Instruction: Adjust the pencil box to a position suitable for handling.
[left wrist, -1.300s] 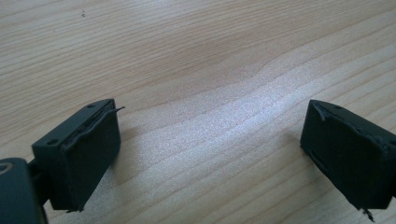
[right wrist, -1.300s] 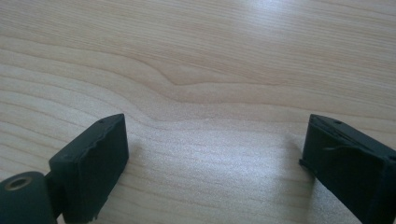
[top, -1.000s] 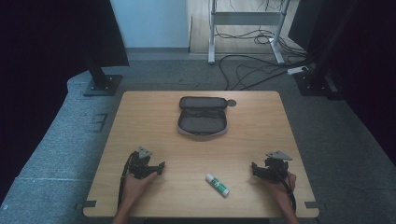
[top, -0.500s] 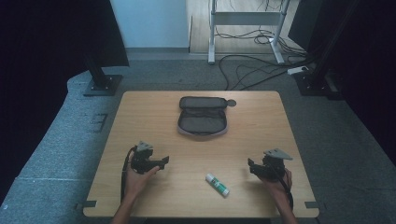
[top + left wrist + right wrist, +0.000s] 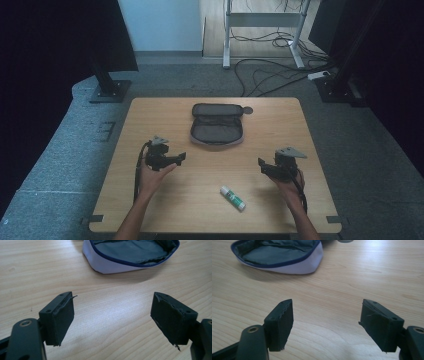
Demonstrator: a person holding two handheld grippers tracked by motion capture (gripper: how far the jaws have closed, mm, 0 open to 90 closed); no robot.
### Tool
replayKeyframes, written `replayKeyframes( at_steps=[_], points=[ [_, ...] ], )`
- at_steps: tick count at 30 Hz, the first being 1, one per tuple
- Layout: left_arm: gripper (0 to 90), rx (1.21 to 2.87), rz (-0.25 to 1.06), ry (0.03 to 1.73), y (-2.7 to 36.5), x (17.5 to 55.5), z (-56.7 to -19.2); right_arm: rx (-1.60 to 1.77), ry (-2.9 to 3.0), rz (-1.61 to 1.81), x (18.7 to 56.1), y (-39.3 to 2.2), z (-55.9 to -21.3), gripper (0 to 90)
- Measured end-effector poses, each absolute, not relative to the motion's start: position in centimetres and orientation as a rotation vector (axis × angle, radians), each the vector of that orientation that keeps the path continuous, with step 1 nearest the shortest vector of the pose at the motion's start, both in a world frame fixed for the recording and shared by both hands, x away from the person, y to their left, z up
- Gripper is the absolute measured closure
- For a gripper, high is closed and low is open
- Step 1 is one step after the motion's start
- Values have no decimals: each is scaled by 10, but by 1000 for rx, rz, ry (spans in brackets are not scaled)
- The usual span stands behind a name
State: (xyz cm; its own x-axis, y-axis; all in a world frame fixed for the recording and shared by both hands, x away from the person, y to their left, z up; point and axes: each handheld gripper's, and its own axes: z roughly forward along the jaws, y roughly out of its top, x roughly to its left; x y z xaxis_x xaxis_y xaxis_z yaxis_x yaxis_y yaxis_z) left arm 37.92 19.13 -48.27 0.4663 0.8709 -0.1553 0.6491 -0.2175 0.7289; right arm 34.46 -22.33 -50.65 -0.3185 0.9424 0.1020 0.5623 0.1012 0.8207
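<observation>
An open grey pencil pouch point(image 5: 216, 127) with a dark blue trim lies at the middle back of the wooden table point(image 5: 150, 120). A white and green glue stick point(image 5: 233, 197) lies near the front edge, between my hands. My left gripper point(image 5: 181, 158) hovers left of the pouch, open, with only bare wood between its jaws point(image 5: 113, 315); the pouch point(image 5: 130, 255) lies just ahead of it. My right gripper point(image 5: 261, 165) hovers to the right, open. Its jaws point(image 5: 325, 320) have just been closing with nothing between them, and the pouch point(image 5: 279, 257) lies ahead to the left.
A small round grey tab point(image 5: 248, 110) lies by the pouch's far right corner. Dark stands point(image 5: 107, 85) and cables point(image 5: 270, 75) are on the floor beyond the table. Grey carpet surrounds it.
Both hands have lifted and moved away from the front edge toward the pouch, drawing slightly inward. The pouch and glue stick have not moved.
</observation>
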Motion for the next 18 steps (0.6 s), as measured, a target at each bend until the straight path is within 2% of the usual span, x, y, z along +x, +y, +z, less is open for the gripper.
replayKeyframes(
  at_steps=[7,18],
  points=[
    [185,1946,338,1275,192,387,-482,1453,1954,1131,354,-213,-497,263],
    [242,1930,345,1238,183,409,-464,1440,1962,1155,377,-202,-487,299]
  ],
)
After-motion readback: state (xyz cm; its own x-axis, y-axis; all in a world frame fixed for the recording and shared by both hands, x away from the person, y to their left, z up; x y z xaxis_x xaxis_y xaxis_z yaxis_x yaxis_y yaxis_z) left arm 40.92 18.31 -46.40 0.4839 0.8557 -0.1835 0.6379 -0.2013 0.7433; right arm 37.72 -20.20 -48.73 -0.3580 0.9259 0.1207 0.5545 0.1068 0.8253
